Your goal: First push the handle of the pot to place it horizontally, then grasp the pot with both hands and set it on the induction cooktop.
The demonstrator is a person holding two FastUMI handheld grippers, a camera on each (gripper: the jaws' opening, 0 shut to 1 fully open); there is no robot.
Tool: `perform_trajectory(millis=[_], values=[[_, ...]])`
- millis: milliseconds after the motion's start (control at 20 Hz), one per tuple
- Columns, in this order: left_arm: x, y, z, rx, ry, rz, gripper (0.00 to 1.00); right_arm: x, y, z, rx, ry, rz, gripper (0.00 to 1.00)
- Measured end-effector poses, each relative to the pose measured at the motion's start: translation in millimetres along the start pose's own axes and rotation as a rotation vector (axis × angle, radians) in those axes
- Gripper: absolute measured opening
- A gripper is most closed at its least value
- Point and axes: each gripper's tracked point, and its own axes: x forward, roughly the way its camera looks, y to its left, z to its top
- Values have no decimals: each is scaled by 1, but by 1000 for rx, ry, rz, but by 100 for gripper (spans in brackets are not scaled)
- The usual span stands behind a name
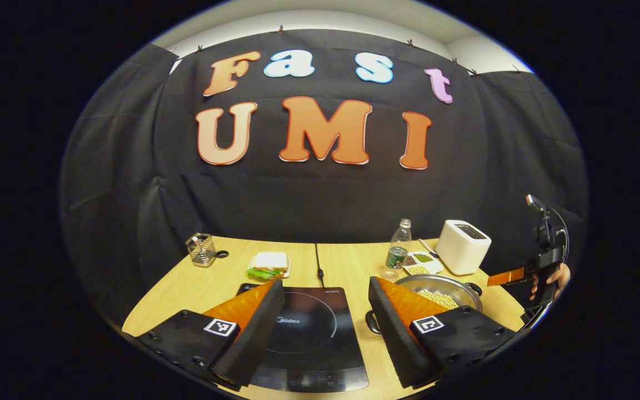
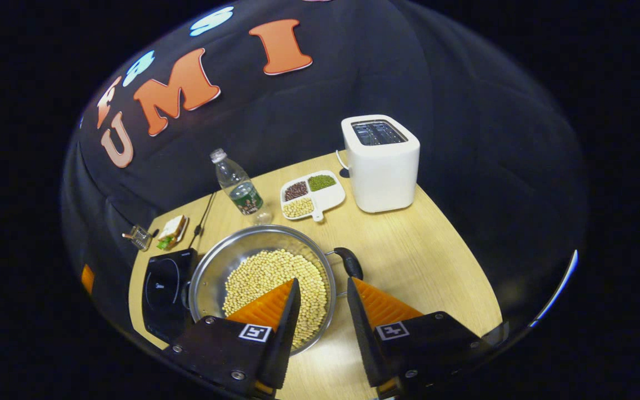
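Where cloth hangs, wooden table [image 2: 409,250].

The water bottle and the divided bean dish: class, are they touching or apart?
Apart. The right gripper view shows bare table between the water bottle and the divided bean dish.

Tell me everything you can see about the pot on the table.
The pot is a round, shallow, shiny metal pan, upright on the wooden table, right beside the induction cooktop. It holds a heap of pale beans. It has two dark side handles, one toward the cooktop and one opposite. The right gripper hovers open over its rim.
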Motion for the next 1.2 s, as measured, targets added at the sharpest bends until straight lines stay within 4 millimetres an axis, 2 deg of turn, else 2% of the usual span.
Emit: perform_trajectory(millis=[50,250,500,650,850,1050,1100,1200], values=[[5,-12,-6,5,14,-18,100,-1,3,0,1,-5,15,56],[29,-54,-34,-1,101,-83,99,1,0,1,-47,-15,11,71],[53,-82,-65,-27,202,-118,99,14,-8,-5,-138,-3,-28,84],[71,-98,-91,-32,280,-129,99,27,-15,-10,-185,11,-59,86],[99,-104,-125,-34,353,-91,100,41,-20,-15,-221,29,-84,86],[115,-113,-160,-86,431,-100,100,51,-27,-19,-220,45,-95,86],[118,-107,-161,-62,412,-79,98,55,-28,-20,-223,50,-99,86],[119,-111,-159,-52,408,-75,94,58,-29,-23,-227,62,-100,86]])
